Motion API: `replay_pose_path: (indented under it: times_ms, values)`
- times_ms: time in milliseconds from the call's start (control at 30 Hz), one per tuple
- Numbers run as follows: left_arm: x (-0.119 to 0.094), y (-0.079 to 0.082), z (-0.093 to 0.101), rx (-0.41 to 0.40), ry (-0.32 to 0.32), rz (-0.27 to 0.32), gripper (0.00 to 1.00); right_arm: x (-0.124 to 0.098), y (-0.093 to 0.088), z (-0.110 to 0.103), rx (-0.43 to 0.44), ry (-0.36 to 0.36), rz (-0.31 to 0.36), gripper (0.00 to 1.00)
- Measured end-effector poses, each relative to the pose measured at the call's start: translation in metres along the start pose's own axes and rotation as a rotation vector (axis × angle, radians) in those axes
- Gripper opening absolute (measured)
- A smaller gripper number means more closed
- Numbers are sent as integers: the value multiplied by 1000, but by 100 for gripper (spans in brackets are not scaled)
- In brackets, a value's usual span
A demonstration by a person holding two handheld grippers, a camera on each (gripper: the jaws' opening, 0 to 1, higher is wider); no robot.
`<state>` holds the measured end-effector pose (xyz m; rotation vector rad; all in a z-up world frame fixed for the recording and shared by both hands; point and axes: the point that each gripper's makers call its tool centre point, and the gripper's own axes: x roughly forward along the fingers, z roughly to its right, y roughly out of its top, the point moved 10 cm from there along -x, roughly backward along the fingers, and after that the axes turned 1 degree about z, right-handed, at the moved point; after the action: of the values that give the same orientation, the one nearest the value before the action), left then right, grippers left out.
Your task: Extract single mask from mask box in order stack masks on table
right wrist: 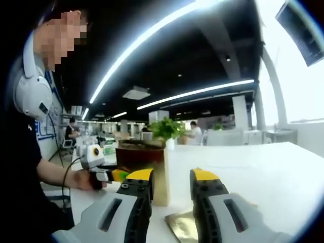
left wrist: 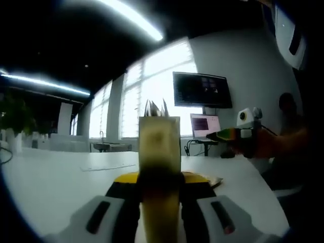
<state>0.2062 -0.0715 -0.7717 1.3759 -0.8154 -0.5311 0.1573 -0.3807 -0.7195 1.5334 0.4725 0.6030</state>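
Observation:
A tan mask box (left wrist: 159, 147) stands upright between the yellow-tipped jaws of my left gripper (left wrist: 159, 177), which is shut on it. White mask edges (left wrist: 156, 107) stick out of its top. In the right gripper view the same box (right wrist: 142, 157) shows a dark face and a tan side, with the left gripper (right wrist: 109, 175) reaching it from the left in a person's hand. My right gripper (right wrist: 172, 177) stands open just short of the box, nothing between its jaws. It appears in the left gripper view as well, right gripper (left wrist: 230, 135), off to the box's right.
A white table (left wrist: 50, 177) spreads wide under both grippers. A flat gold piece (right wrist: 179, 223) lies on it below the right jaws. A wall monitor (left wrist: 202, 90) and laptop (left wrist: 205, 125) stand at the far end. A potted plant (right wrist: 167, 129) is behind the box. The person (right wrist: 30, 152) is close.

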Motion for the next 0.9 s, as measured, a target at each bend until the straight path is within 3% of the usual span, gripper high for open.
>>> replay_pose_path:
  times_ms: [433, 633, 900]
  values:
    - [0, -1, 1, 34, -3, 8, 31, 5, 23, -6, -36, 46, 11, 25]
    - [-1, 0, 2, 53, -4, 7, 31, 11, 38, -7, -33, 58, 58, 24]
    - [-1, -1, 1, 60, -3, 4, 32, 28, 53, -7, -105, 108, 13, 24]
